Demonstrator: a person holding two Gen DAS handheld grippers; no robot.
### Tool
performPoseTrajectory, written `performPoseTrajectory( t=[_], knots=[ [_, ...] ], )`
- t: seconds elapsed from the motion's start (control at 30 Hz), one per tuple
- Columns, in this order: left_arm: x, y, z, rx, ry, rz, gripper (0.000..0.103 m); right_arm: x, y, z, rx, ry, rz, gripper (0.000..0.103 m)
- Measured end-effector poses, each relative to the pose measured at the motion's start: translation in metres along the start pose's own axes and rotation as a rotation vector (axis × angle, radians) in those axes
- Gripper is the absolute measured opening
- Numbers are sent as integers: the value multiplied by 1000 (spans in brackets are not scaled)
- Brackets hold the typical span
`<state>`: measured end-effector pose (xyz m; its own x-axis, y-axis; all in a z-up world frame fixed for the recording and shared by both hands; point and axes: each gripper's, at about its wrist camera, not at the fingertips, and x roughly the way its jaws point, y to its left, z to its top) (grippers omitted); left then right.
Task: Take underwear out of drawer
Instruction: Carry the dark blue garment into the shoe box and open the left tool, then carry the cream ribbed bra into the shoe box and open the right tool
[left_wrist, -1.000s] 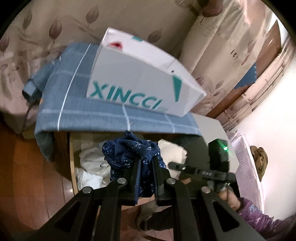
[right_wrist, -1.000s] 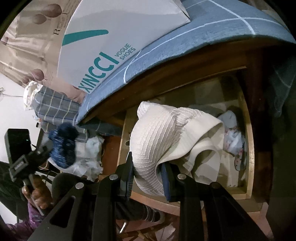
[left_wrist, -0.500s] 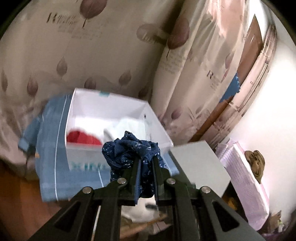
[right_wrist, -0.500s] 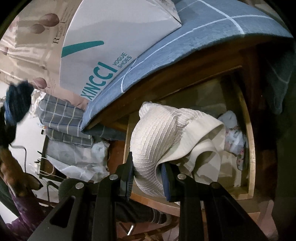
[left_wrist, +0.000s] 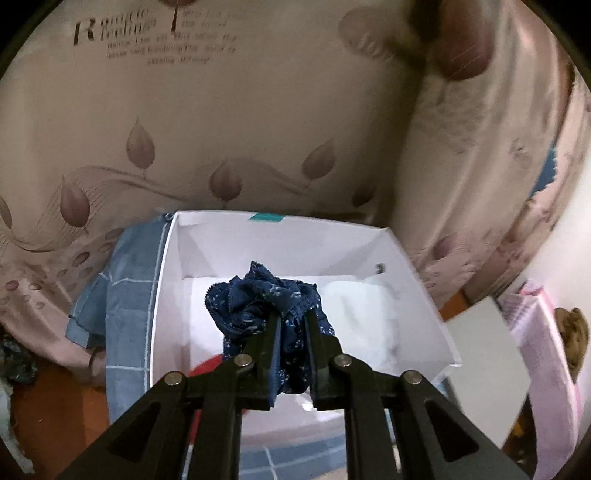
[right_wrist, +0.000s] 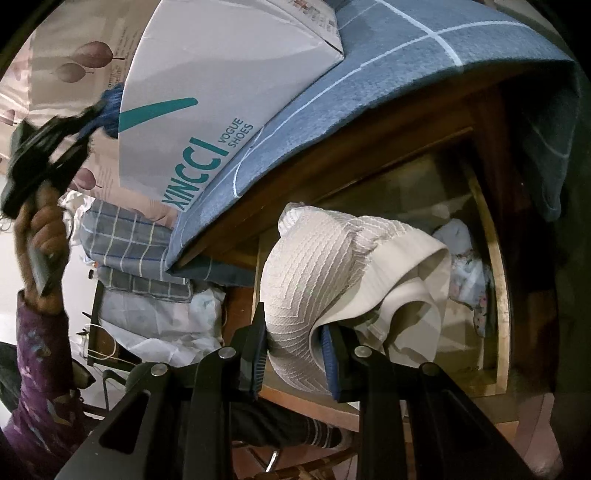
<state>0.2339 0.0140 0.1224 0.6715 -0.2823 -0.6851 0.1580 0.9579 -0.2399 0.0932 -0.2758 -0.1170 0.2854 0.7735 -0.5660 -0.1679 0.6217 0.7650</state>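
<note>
We see the left hand-held gripper (left_wrist: 290, 321) clamped on blue underwear (left_wrist: 258, 299) above the open box (left_wrist: 424, 280). The right hand-held gripper (right_wrist: 295, 343) pinches a white garment (right_wrist: 317, 258) over the drawer (right_wrist: 498, 295); what looks like a red item in the box is half hidden.

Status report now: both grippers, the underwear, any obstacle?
Left gripper shut on blue underwear, above open shoe box. Right gripper shut on white garment over drawer. No obstacle seen.
</note>
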Motion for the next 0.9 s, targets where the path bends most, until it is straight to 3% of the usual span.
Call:
performPoseTrajectory(
  t=[0.2,0.4,0.57,0.73,0.9],
  knots=[
    [29,20,-6,-61,12,50,30,2,0,1,4,5,2,24],
    [-10,26,-28,-74,-111,83,39,-2,0,2,9,-5,13,24],
    [-71,27,-86,-12,-221,74,55,-10,4,1,5,-17,36,24],
    [-105,34,-153,52,-230,116,55,-24,15,0,5,-38,69,24],
    [-112,59,-199,-19,-185,91,55,-43,32,-8,9,-49,119,24]
  ],
)
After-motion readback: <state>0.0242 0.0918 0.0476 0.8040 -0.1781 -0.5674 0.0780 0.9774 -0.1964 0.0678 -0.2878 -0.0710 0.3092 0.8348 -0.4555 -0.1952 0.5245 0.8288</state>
